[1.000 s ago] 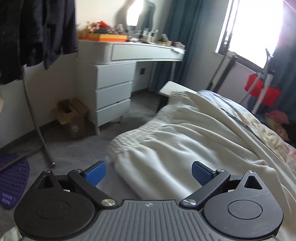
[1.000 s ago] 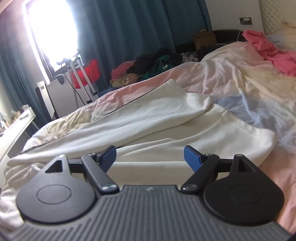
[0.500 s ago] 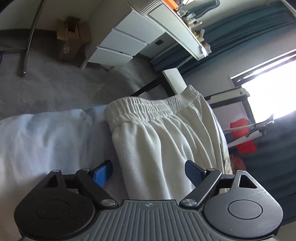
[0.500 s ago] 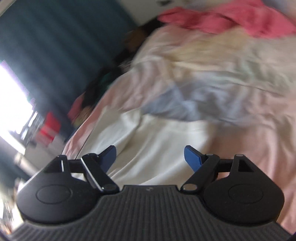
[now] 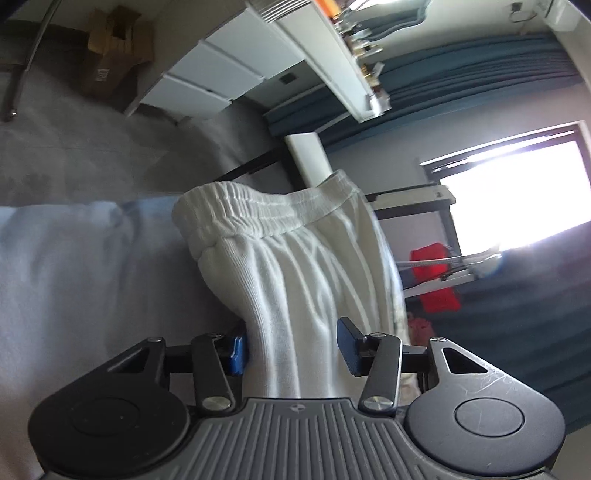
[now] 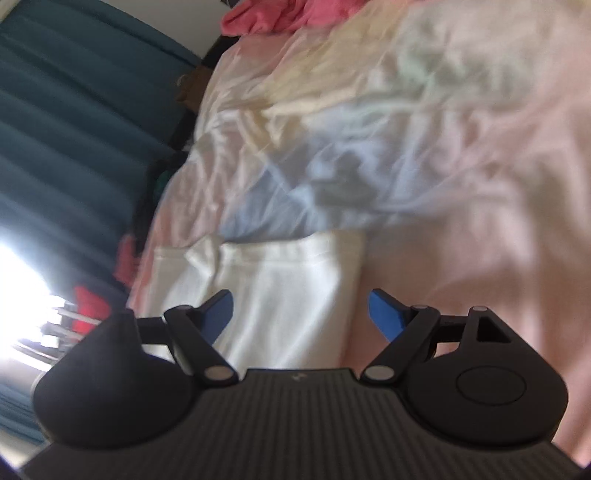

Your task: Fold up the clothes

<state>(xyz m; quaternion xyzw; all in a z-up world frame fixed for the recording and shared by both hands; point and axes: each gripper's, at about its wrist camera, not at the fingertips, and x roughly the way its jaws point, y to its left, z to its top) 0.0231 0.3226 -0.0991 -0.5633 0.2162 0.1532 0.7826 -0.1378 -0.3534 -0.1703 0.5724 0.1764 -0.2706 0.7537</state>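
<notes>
The left gripper (image 5: pixel 293 349) is closing its jaws with a bunched fold of the white trousers (image 5: pixel 295 273) between them; the left blue pad (image 5: pixel 236 350) touches the cloth, while the right pad (image 5: pixel 349 347) sits just beside it and whether it presses is not clear; beyond the pads the fabric rises in ribbed pleats to the elastic waistband (image 5: pixel 258 210), which lies at the edge of the bed (image 5: pixel 66 266); past the bed come grey carpet (image 5: pixel 92 147), a white chest of drawers (image 5: pixel 218 77), a cardboard box (image 5: pixel 114 55) and, furthest, a bright window (image 5: pixel 517 195) with dark blue curtains (image 5: pixel 480 70).

The right gripper (image 6: pixel 301 314) has its jaws wide apart and narrowing slightly, with the far end of the trousers (image 6: pixel 280 291) lying flat on the bed between them, untouched by either pad; the hem edge sits just ahead; beyond it spreads the rumpled pink and pale blue bedcover (image 6: pixel 424 155); at the far end lies a pink garment (image 6: pixel 266 18); the view is blurred.
</notes>
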